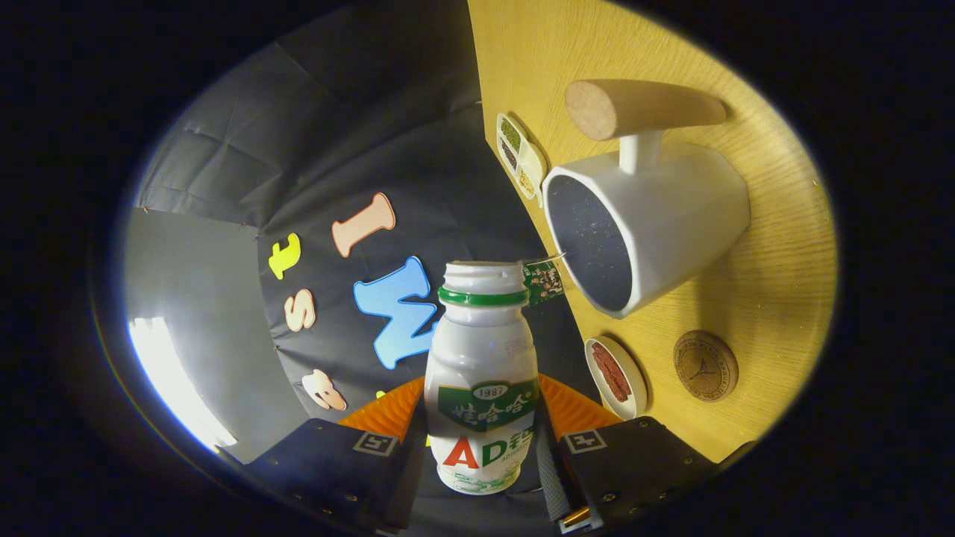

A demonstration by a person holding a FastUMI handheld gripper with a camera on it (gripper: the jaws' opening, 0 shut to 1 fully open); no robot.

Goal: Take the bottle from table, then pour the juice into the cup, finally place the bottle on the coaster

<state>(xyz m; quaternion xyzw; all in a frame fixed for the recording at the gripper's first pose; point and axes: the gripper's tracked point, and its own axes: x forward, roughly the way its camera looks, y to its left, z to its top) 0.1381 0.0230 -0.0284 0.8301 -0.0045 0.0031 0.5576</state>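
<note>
The jaws of the gripper (481, 447) clamp the bottle (481, 373) by its lower body, one finger on each side, so its open neck stays free for pouring. The whole view is rolled sideways, which suggests the bottle is tipped toward the cup (645, 224) on the bench (776, 298). The coaster (705, 366) lies just beside the cup, bare, ready for the bottle.

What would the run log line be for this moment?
phase: pouring | gripper: shut on bottle | bottle: uncapped, tipped sideways, mouth just short of cup rim | cup: on table | coaster: bare
</note>
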